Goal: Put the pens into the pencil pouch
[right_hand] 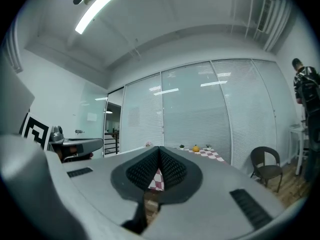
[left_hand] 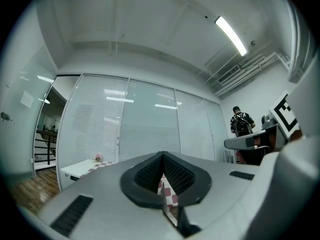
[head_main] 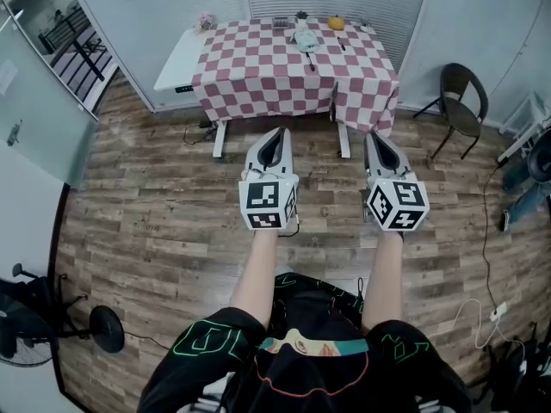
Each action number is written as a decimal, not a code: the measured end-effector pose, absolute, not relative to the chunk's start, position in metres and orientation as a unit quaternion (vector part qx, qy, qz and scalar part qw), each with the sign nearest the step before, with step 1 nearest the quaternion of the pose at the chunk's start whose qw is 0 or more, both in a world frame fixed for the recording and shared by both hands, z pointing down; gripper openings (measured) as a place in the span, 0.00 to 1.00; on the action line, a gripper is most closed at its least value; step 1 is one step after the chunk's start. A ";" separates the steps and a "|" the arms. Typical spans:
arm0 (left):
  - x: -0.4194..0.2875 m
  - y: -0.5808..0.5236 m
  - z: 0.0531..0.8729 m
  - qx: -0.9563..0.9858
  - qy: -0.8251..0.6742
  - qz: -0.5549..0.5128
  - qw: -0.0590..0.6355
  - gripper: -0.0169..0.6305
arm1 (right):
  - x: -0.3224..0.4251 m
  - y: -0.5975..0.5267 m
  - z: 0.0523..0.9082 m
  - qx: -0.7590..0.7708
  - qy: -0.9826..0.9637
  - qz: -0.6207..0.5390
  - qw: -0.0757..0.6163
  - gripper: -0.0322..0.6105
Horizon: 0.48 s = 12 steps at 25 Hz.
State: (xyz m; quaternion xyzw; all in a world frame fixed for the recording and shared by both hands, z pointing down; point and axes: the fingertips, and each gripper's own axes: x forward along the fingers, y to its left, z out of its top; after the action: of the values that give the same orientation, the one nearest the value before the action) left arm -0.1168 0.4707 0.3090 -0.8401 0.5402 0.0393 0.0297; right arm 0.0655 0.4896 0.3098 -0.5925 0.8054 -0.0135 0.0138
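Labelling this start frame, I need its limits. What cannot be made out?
- Head view: the small items on the checkered table are too far off to tell pens from pouch.
- Left gripper view: the left gripper hides the tabletop; only a sliver shows.
- Right gripper view: the right gripper covers most of it; the rest is edge-on.

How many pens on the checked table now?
2: one pen on the near side of the pouch, another pen to its right. More may be hidden at this distance.
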 end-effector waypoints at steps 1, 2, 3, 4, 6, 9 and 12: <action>-0.116 0.470 0.309 -0.840 0.540 0.039 0.029 0.02 | 0.066 0.489 0.310 -0.593 0.805 -0.014 0.013 0.05; -0.116 0.470 0.309 -0.841 0.539 0.039 0.029 0.02 | 0.067 0.488 0.311 -0.593 0.805 -0.015 0.013 0.05; -0.116 0.470 0.310 -0.841 0.539 0.038 0.029 0.02 | 0.069 0.488 0.311 -0.595 0.804 -0.016 0.014 0.05; -0.116 0.470 0.310 -0.841 0.539 0.037 0.030 0.02 | 0.070 0.487 0.312 -0.596 0.803 -0.017 0.015 0.05; -0.117 0.470 0.311 -0.840 0.541 0.035 0.031 0.02 | 0.073 0.487 0.312 -0.599 0.800 -0.021 0.019 0.05; -0.122 0.470 0.310 -0.836 0.547 0.035 0.030 0.02 | 0.072 0.486 0.311 -0.599 0.800 -0.024 0.019 0.05; -0.126 0.469 0.307 -0.832 0.553 0.035 0.032 0.02 | 0.069 0.481 0.309 -0.593 0.804 -0.024 0.017 0.05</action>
State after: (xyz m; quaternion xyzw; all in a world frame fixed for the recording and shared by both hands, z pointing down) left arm -0.1259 0.4688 0.3069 -0.8317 0.5532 0.0346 0.0316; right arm 0.0685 0.4807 0.3089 -0.5935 0.8043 -0.0238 0.0171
